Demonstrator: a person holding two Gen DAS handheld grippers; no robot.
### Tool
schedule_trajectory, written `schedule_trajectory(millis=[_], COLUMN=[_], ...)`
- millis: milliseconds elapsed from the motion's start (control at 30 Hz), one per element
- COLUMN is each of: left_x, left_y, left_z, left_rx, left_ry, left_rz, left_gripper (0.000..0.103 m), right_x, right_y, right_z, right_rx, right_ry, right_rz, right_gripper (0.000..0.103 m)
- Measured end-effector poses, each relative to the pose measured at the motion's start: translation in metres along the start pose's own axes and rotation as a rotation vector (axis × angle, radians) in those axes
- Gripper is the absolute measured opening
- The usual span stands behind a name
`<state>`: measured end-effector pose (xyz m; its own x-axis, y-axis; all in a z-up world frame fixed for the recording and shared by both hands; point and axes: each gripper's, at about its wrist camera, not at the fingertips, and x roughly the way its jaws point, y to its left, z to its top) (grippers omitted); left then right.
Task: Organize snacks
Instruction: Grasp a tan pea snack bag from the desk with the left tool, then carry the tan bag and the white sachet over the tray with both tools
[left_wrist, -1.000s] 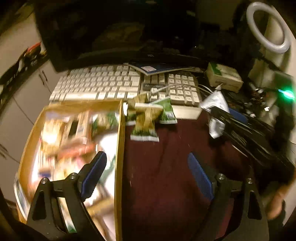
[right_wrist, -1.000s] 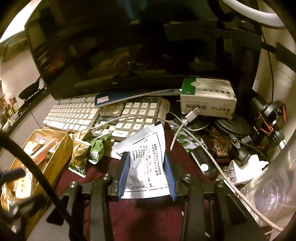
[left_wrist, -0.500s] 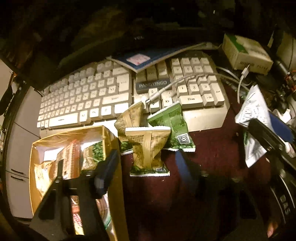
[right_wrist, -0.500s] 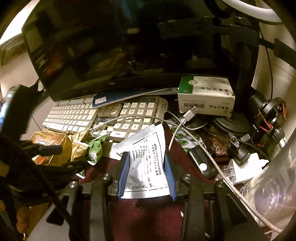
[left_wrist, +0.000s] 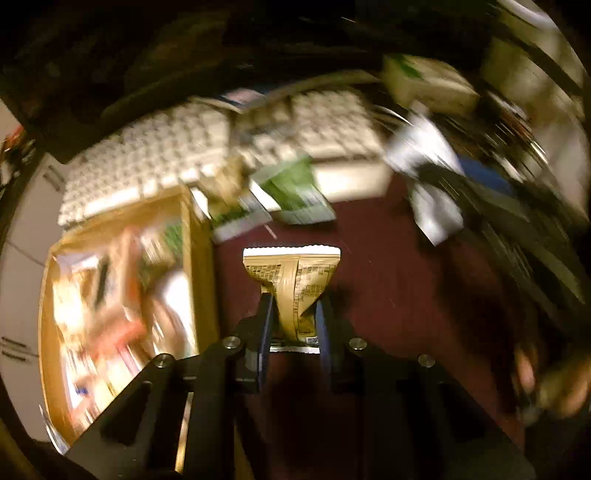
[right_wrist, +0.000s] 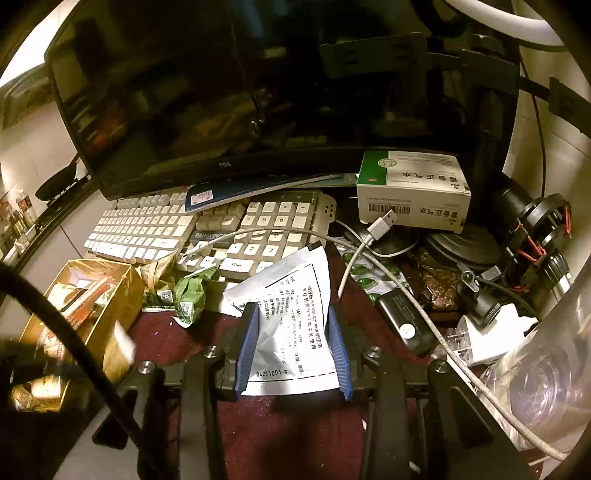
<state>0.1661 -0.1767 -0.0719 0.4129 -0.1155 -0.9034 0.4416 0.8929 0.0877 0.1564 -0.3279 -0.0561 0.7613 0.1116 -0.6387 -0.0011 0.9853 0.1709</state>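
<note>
left tool (left_wrist: 293, 314) just closed, clamped on a tan crinkled snack packet (left_wrist: 295, 284) above the maroon worktop (left_wrist: 388, 295), beside an open yellow cardboard box of snacks (left_wrist: 199, 258), right tool (right_wrist: 291, 339) gripping a silver printed foil sachet (right_wrist: 291, 325)

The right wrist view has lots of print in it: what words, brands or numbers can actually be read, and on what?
"TCL": lower bezel of the dark curved monitor.
"PANGYING": dark wide key on the cream keyboard; the word's end is hidden by a cable.
"04251001": bottom edge of the silver foil sachet between the right gripper's blue pads.
Green-and-white carton: upside-down Chinese characters and a barcode, digits too small.
Sachet's other text and snack packets: too small or blurred.
</note>
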Motion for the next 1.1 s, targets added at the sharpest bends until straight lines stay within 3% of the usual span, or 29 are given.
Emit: schedule_trajectory(millis=[100,200,300,467,600,700,900,1100], left_x=[0.002,0.005,0.005,0.02,0.021,0.002,-0.049,-0.083], left_y=[-0.023,-0.04,-0.038,-0.032,-0.02,-0.022,-0.034,-0.034], left_z=[-0.013,-0.017,-0.017,-0.019,-0.02,-0.028,-0.053,-0.072], left_rx=[0.069,0.111,0.089,0.051,-0.013,-0.027,-0.092,-0.139], left_ry=[0.036,0.005,-0.002,0.005,-0.021,-0.11,-0.261,-0.341], left_rz=[-0.033,0.03,0.038,0.055,0.049,0.123,0.169,0.214], left_gripper=[0.024,0.027,0.028,0.04,0.037,0.036,0.036,0.036], right_x=[-0.001,0.0,0.001,0.001,0.0,-0.001,-0.005,-0.011], right_y=[0.004,0.006,0.005,0.006,0.006,0.006,0.014,0.032], right_z=[-0.002,-0.003,-0.002,-0.002,-0.003,-0.002,-0.005,-0.007], right_rx=[-0.013,-0.023,-0.017,-0.018,-0.02,-0.018,-0.045,-0.12], right_ry=[-0.003,0.0,0.003,0.0,0.0,-0.002,-0.013,-0.048], right_rz=[0.002,-0.002,0.003,0.002,0.001,0.005,0.023,0.08], right_gripper=[0.037,0.037,0.037,0.037,0.037,0.037,0.037,0.038])
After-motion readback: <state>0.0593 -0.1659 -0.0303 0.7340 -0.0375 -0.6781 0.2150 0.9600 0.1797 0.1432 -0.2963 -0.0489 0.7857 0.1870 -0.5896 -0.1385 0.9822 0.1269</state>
